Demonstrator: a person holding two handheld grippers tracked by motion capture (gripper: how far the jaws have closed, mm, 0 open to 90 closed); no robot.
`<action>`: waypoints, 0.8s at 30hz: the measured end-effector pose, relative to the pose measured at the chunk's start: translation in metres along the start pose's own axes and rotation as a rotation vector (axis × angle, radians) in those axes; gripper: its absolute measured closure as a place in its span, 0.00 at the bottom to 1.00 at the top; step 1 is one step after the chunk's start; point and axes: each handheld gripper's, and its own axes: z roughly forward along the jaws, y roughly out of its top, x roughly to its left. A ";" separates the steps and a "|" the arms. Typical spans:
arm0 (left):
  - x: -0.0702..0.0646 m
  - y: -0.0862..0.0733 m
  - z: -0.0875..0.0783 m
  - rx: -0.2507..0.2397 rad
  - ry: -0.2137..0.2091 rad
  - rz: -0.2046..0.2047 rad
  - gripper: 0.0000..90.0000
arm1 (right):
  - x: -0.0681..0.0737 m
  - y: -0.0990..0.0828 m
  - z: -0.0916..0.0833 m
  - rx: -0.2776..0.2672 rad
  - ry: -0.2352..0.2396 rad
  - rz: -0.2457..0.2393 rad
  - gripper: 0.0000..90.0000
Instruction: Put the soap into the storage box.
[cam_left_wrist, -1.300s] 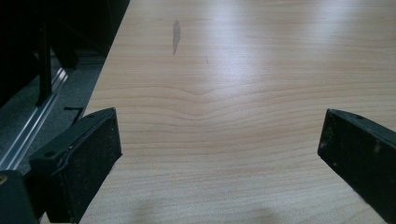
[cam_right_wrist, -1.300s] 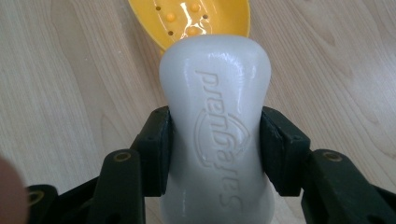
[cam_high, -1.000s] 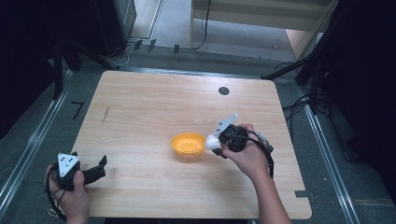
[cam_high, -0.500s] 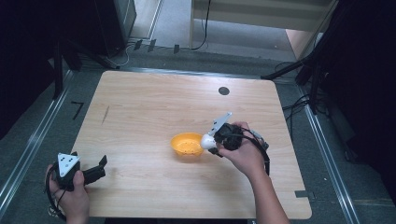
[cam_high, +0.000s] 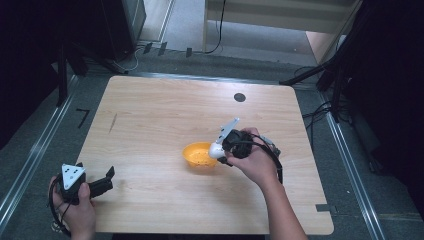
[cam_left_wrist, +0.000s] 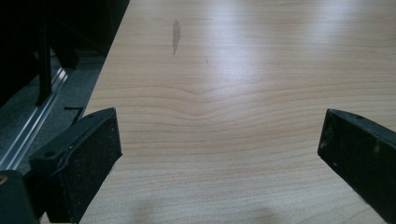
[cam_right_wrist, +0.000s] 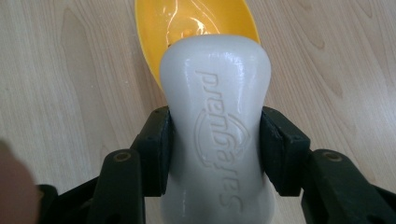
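The soap (cam_right_wrist: 215, 140) is a white bar, clamped at its waist between the two black jaws of my right tool (cam_right_wrist: 215, 149), which press on it from either side. Raised letters run along its face, upside down from where my camera sits; they look like "Safeguard", with a curved emblem pressed in above them. The far end of the bar hangs over the near rim of the orange bowl (cam_right_wrist: 196, 28), and I cannot tell whether it touches that rim. From the high view the soap (cam_high: 216, 149) shows as a pale lump at the bowl's (cam_high: 199, 155) right edge, with my right tool (cam_high: 220, 148) and hand just behind it. The bowl stands near the middle of the worktop (cam_high: 160, 115), with nothing between it and the soap. A small black disc (cam_high: 240, 97) lies well apart, toward the far edge. My left tool (cam_high: 106, 180) rests at the near left corner, well away from the bowl, jaws spread wide over bare wood with nothing between them; a dark streak (cam_left_wrist: 176, 35) marks the worktop ahead of it.
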 end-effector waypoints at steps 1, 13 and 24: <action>0.000 0.000 0.000 0.001 0.000 0.002 0.00 | 0.000 0.001 0.001 -0.001 0.000 -0.002 0.56; -0.001 0.000 0.000 -0.003 0.001 0.004 0.00 | 0.001 0.017 0.009 -0.006 0.014 -0.027 0.56; 0.000 0.000 0.000 -0.001 0.003 0.001 0.00 | 0.001 0.028 0.017 0.003 0.024 -0.059 0.56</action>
